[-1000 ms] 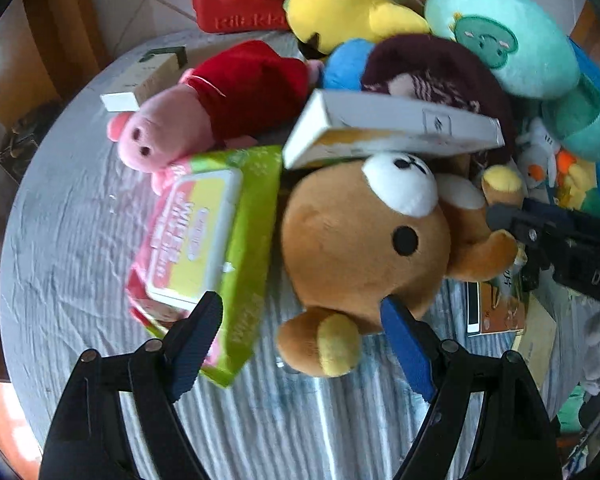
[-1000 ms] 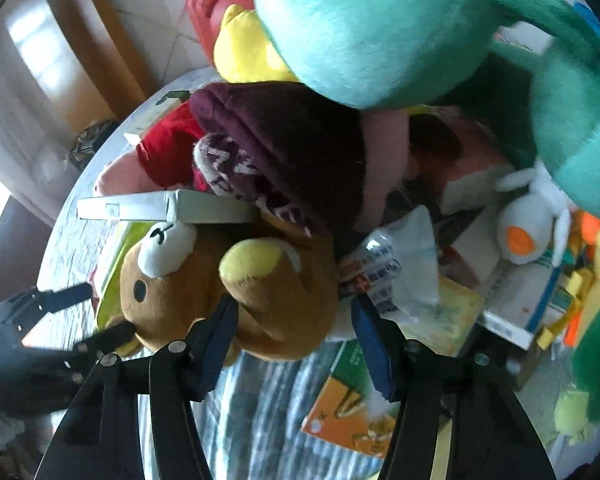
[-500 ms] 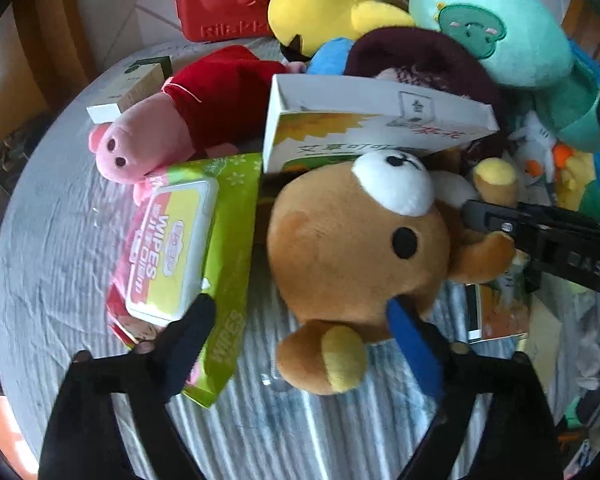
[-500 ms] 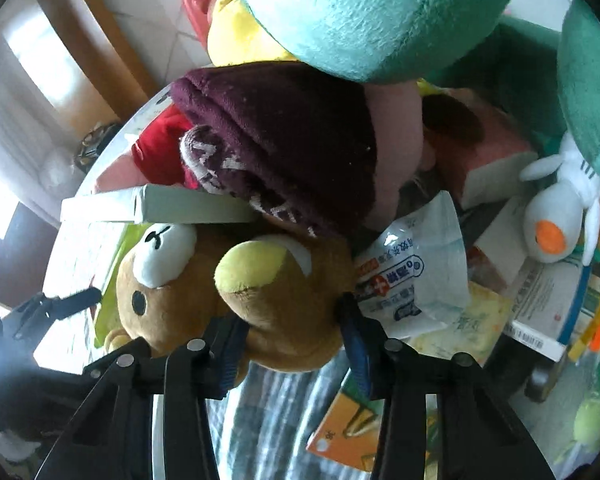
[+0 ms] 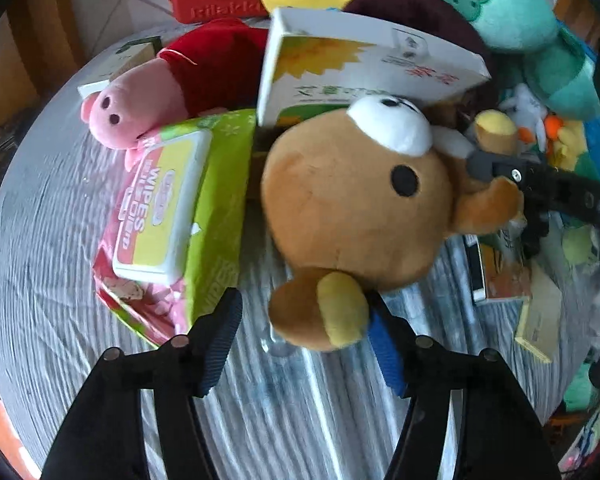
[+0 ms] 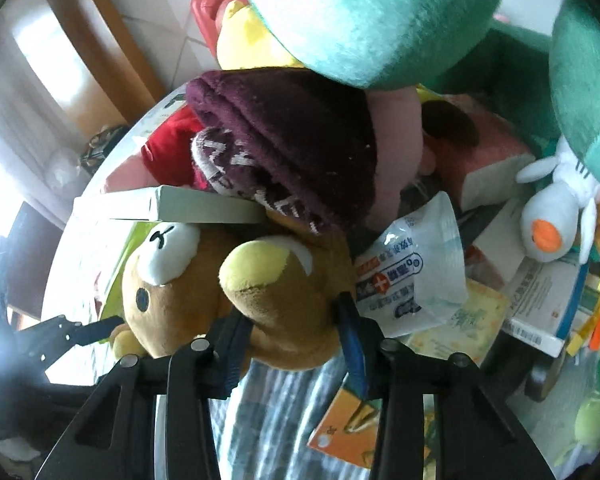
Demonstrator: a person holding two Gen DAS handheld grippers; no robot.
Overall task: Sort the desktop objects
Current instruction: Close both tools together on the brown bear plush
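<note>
Closed in on brown bear plush [image 5: 352, 208] since a second ago, white box [image 5: 364, 64] now tipped up behind its head; right gripper [image 6: 292, 320] clamped on one ear; left gripper [image 5: 304, 320] spread wide around the other ear; bear beside wipes pack [image 5: 168, 216] on grey tablecloth [image 5: 44, 240].

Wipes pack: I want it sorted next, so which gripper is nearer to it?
Left. The left gripper hangs open just in front of the wipes pack, one finger by its near corner. The right gripper clamps the bear, across from the pack.
</note>
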